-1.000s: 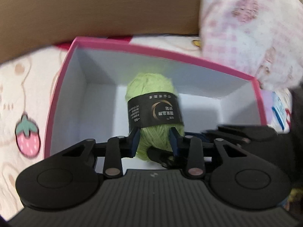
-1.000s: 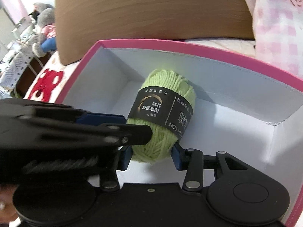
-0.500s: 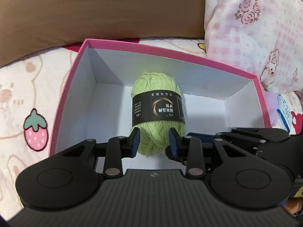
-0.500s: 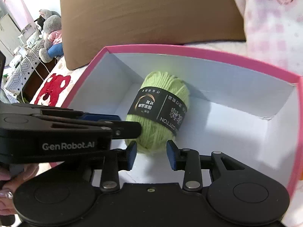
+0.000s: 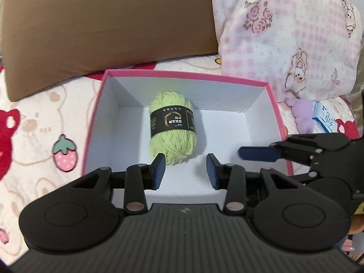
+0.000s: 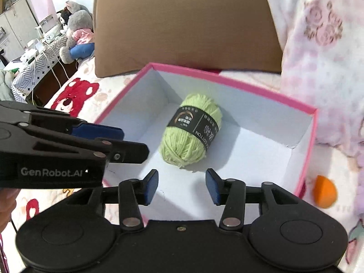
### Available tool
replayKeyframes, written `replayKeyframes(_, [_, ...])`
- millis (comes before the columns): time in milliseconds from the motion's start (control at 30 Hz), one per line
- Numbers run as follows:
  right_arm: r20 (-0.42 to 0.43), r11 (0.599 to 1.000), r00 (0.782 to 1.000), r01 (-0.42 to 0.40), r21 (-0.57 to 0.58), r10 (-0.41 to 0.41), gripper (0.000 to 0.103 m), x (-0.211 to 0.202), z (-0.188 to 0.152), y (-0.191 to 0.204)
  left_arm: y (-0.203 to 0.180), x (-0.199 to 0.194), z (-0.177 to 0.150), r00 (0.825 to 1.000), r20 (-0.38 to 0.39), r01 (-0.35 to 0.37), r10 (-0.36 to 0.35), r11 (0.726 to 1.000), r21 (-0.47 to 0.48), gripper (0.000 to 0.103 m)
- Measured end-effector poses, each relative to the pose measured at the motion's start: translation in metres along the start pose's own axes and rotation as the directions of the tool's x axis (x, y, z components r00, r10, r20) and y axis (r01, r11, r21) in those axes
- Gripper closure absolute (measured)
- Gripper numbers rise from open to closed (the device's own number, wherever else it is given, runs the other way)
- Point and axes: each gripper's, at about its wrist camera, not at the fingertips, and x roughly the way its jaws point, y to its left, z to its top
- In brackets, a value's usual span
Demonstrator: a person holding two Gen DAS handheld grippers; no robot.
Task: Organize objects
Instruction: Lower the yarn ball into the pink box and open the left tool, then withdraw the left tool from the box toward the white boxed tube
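Observation:
A light green yarn ball (image 5: 172, 130) with a black paper band lies on the white floor of a pink-rimmed box (image 5: 186, 75), also seen as the yarn ball (image 6: 190, 133) inside the box (image 6: 229, 82) in the right wrist view. My left gripper (image 5: 185, 170) hovers above the box's near side with its jaws opening and nothing between them; the yarn lies free just beyond its left pad. My right gripper (image 6: 182, 186) is likewise above the near side, jaws opening and empty. Each gripper shows in the other's view: the right gripper (image 5: 261, 154), the left gripper (image 6: 109, 136).
The box sits on a bedspread (image 5: 41, 122) printed with bears and strawberries. A brown cushion (image 5: 109, 22) and a pink checked pillow (image 5: 284, 41) stand behind it. An orange object (image 6: 324, 191) lies right of the box. Plush toys (image 6: 77, 29) and a cluttered desk are far left.
Both grippers have let go of the yarn ball, risen and drawn back from the box; their jaws have spread wider. The yarn now lies alone on the box floor.

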Motion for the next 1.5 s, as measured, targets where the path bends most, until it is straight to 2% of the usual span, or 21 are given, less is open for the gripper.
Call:
replayKeyframes(100, [0.034,1.0,0.999,0.016,-0.007,-0.016,0.036,-0.024,-0.004,0.006,-0.004,-0.021,-0.002,1.0,0.005,-0.026,0.027,1.0,-0.006,0.055])
replayKeyframes(167, [0.053,0.999,0.998,0.031,0.008,-0.032,0.035,-0.038,-0.011,0.007,-0.008,-0.034,-0.005,0.999,0.011,-0.036,0.036,0.999,-0.003,0.052])
replayKeyframes(267, [0.074,0.998,0.996,0.051,0.04,-0.054,0.035,-0.06,-0.02,0.006,-0.012,-0.051,-0.014,1.0,-0.015,-0.021,0.021,1.0,-0.001,0.051])
replayKeyframes(333, [0.072,0.998,0.996,0.044,0.05,-0.048,0.027,-0.072,-0.024,0.007,-0.012,-0.064,-0.018,1.0,-0.011,-0.011,0.011,1.0,-0.012,0.051])
replayKeyframes(367, [0.07,0.998,0.997,0.035,0.045,-0.038,0.02,-0.077,-0.027,0.007,-0.012,-0.071,-0.02,1.0,-0.001,-0.007,0.007,1.0,-0.009,0.049])
replayKeyframes(400, [0.071,0.998,0.997,0.039,0.045,-0.042,0.019,-0.082,-0.031,0.008,-0.012,-0.077,-0.022,1.0,0.005,-0.003,0.003,1.0,-0.011,0.048])
replayKeyframes(567, [0.109,0.995,0.989,0.092,0.039,-0.095,0.019,-0.107,-0.044,0.018,-0.017,-0.104,-0.032,0.999,0.026,0.024,-0.024,1.0,-0.007,0.041])
replayKeyframes(733, [0.132,0.994,0.985,0.109,0.008,-0.109,0.019,-0.14,-0.048,0.035,-0.025,-0.122,-0.039,0.998,-0.003,0.063,-0.063,0.998,-0.001,0.037])
replayKeyframes(867, [0.106,0.989,0.988,0.125,-0.081,-0.116,0.019,-0.161,-0.055,0.05,-0.037,-0.139,-0.049,0.999,0.003,0.05,-0.05,0.998,0.023,0.031])
replayKeyframes(933, [0.122,0.983,0.984,0.146,-0.114,-0.132,0.019,-0.174,-0.063,0.057,-0.044,-0.147,-0.055,0.999,0.001,0.053,-0.053,0.998,0.027,0.029])
replayKeyframes(1100, [0.121,0.986,0.985,0.134,-0.101,-0.122,0.018,-0.203,-0.08,0.056,-0.067,-0.167,-0.075,0.998,0.009,0.056,-0.057,0.995,0.087,0.02])
replayKeyframes(1233, [0.147,0.979,0.977,0.169,-0.117,-0.151,0.017,-0.227,-0.095,0.053,-0.085,-0.181,-0.09,0.998,0.032,0.055,-0.059,0.991,0.124,0.01])
replayKeyframes(1300, [0.145,0.979,0.979,0.162,-0.127,-0.143,0.017,-0.236,-0.102,0.051,-0.092,-0.187,-0.093,0.997,0.026,0.069,-0.073,0.992,0.11,0.01])
replayKeyframes(1400, [0.148,0.978,0.979,0.163,-0.131,-0.143,0.017,-0.25,-0.111,0.046,-0.099,-0.196,-0.095,0.992,0.011,0.128,-0.129,0.989,0.078,0.01])
replayKeyframes(1500, [0.147,0.98,0.98,0.156,-0.122,-0.137,0.017,-0.263,-0.121,0.037,-0.111,-0.203,-0.098,0.989,0.017,0.145,-0.146,0.986,0.088,0.007])
